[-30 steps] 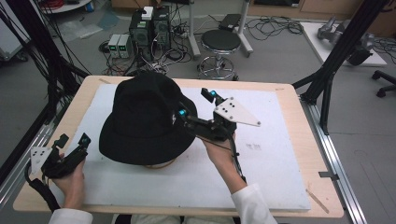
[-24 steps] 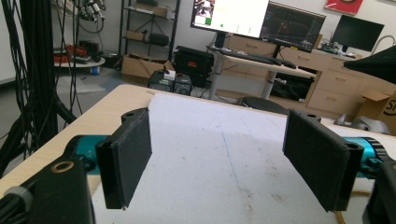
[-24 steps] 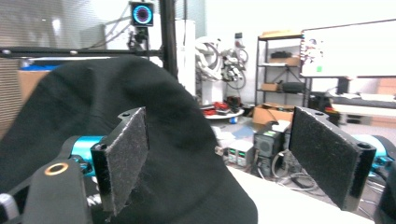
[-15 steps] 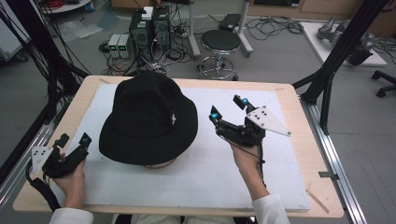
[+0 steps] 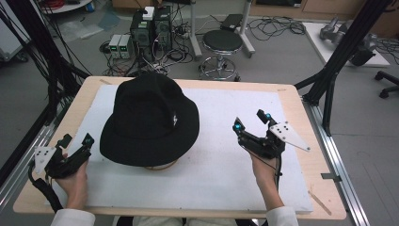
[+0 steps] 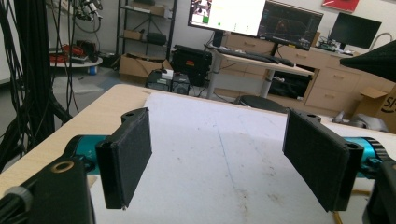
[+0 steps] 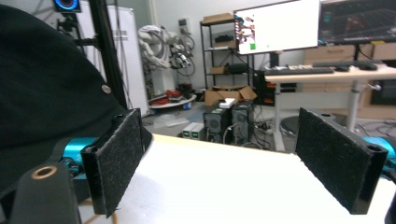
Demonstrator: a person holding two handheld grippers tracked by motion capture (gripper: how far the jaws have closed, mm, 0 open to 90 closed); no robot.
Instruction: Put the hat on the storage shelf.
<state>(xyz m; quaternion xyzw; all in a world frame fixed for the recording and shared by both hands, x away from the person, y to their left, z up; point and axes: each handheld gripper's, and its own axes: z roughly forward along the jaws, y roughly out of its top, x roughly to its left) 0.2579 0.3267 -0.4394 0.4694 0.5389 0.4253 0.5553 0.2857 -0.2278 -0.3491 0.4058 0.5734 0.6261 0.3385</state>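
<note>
The left tool [image 5: 75,142] rests near the worktop [image 5: 291,99] edge, jaws apart and empty, just beside the black hat [image 5: 150,120] standing mid-left on the white mat [image 5: 221,174]. Right of it, the right tool [image 5: 251,123] hovers, jaws apart, clear of the hat, probably ready to approach.

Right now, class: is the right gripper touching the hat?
Apart. The high view shows bare white mat between the right gripper and the hat; its jaws stand open.
</note>
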